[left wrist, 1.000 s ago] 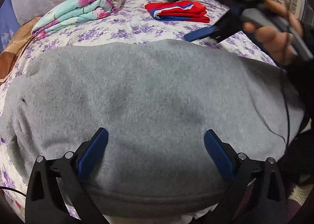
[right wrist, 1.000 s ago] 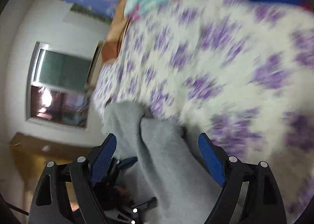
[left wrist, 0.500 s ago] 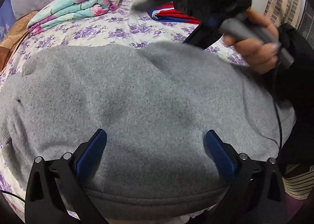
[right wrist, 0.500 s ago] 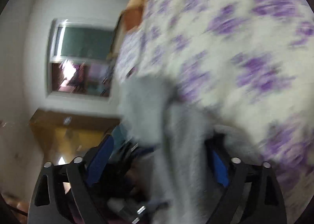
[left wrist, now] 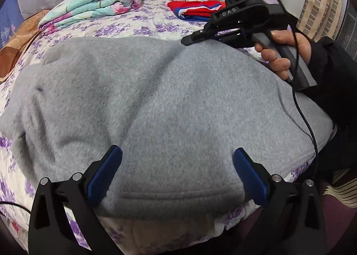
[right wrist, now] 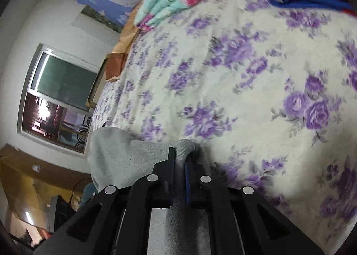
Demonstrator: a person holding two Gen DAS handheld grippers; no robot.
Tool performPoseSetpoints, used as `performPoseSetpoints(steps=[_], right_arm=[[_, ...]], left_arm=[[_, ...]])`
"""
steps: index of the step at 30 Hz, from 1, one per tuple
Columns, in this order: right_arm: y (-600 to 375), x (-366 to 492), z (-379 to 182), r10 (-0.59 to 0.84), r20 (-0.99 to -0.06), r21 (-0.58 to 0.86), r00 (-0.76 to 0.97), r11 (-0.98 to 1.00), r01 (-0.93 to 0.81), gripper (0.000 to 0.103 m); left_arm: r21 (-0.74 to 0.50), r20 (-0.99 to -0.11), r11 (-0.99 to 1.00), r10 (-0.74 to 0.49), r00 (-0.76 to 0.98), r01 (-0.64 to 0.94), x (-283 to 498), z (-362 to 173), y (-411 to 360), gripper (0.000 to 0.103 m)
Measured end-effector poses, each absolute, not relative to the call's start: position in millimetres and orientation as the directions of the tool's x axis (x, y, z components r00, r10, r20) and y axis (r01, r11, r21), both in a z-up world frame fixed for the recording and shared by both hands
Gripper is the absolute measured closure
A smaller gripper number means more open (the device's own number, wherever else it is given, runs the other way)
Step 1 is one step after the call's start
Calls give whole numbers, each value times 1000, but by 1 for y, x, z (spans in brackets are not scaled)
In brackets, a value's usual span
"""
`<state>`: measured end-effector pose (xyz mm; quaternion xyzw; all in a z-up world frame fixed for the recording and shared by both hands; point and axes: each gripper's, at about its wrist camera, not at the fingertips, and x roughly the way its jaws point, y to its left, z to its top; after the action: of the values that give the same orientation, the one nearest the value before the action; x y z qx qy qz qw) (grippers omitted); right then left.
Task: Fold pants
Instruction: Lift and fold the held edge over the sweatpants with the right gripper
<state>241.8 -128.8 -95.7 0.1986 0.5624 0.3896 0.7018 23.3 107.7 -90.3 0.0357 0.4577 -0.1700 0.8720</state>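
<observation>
Grey fleece pants (left wrist: 169, 103) lie spread over the purple-flowered bed, waistband hem toward me. My left gripper (left wrist: 177, 161) is open, its blue pads just above the cloth near the front hem, holding nothing. My right gripper (left wrist: 189, 40) is at the far right edge of the pants, held in a hand. In the right wrist view the right gripper (right wrist: 179, 154) is shut on a pinched fold of the grey pants (right wrist: 125, 154), which bulges out to the left of the jaws.
A folded floral blanket (left wrist: 93, 2) lies at the back left of the bed. A folded red, white and blue garment (left wrist: 196, 9) lies at the back right. The bedsheet (right wrist: 245, 76) stretches beyond the right gripper. A window (right wrist: 60, 96) is in the wall.
My right gripper came down onto the far right edge of the pants and shut on a fold of cloth. My left gripper stayed open over the front hem.
</observation>
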Motion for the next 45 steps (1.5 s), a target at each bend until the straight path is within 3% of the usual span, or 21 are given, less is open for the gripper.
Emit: performPoseSetpoints(steps=[4, 6, 9, 12, 13, 14, 16, 18, 21, 22, 23, 25, 27, 32, 33, 36, 39, 43, 45], right_arm=[[-139, 250, -85, 782, -621, 730, 48, 600, -327, 96], [-162, 258, -71, 734, -659, 672, 163, 672, -310, 90], [-198, 254, -43, 725, -634, 677, 268, 688, -261, 90], [-186, 220, -23, 766, -602, 694, 225, 641, -326, 87], [-175, 201, -18, 776, -602, 696, 187, 625, -352, 70], [-166, 181, -16, 772, -610, 685, 178, 627, -370, 47], [-157, 151, -20, 763, -615, 670, 197, 638, -378, 37], [-154, 138, -39, 753, -633, 681, 178, 652, -333, 37], [-165, 138, -83, 698, -687, 652, 203, 716, -250, 37], [-168, 139, -97, 706, -678, 667, 205, 708, -233, 42], [-174, 142, -109, 721, -659, 688, 215, 693, -215, 57], [-190, 141, -115, 758, -609, 737, 235, 650, -186, 70], [-193, 139, -115, 788, -571, 767, 228, 612, -193, 66], [-176, 123, -91, 811, -543, 760, 217, 584, -285, 7], [-176, 118, -85, 815, -537, 763, 219, 579, -286, 3], [-179, 84, -53, 834, -503, 753, 225, 551, -359, 3], [-214, 45, -27, 735, -556, 616, 389, 678, -401, 3], [-307, 22, -32, 496, -665, 520, 559, 844, -131, 3], [-352, 4, -35, 446, -677, 532, 586, 846, -29, 3]], left_arm=[[-94, -809, 943, -259, 528, 319, 20, -89, 110, 5], [-91, -811, 945, -253, 527, 315, 19, -88, 110, 5], [-83, -813, 946, -246, 527, 312, 19, -88, 109, 5], [-85, -810, 948, -244, 534, 305, 19, -80, 109, 5], [-89, -801, 949, -248, 545, 301, 18, -74, 110, 5], [-88, -781, 951, -250, 572, 295, 16, -63, 112, 5], [-69, -747, 959, -231, 624, 274, 14, -47, 119, 5], [-45, -737, 979, -167, 654, 199, 21, -39, 133, 5], [-17, -796, 998, -53, 602, 66, 44, -64, 166, 5], [-32, -820, 999, -48, 571, 39, 50, -77, 178, 6], [-66, -828, 997, -74, 555, 36, 51, -87, 186, 5], [-21, -807, 998, -49, 588, 55, 42, -89, 182, 5], [-22, -803, 998, -49, 594, 53, 39, -88, 183, 5], [-56, -779, 996, -85, 622, 65, 30, -67, 170, 5], [-82, -765, 992, -124, 632, 96, 28, -59, 164, 5], [-81, -732, 971, -212, 648, 226, 13, -42, 120, 5], [1, -793, 958, -173, 584, 286, 14, -66, 85, 5], [32, -806, 968, -122, 580, 247, 21, -89, 83, 5], [31, -802, 971, -117, 586, 237, 20, -90, 81, 5]])
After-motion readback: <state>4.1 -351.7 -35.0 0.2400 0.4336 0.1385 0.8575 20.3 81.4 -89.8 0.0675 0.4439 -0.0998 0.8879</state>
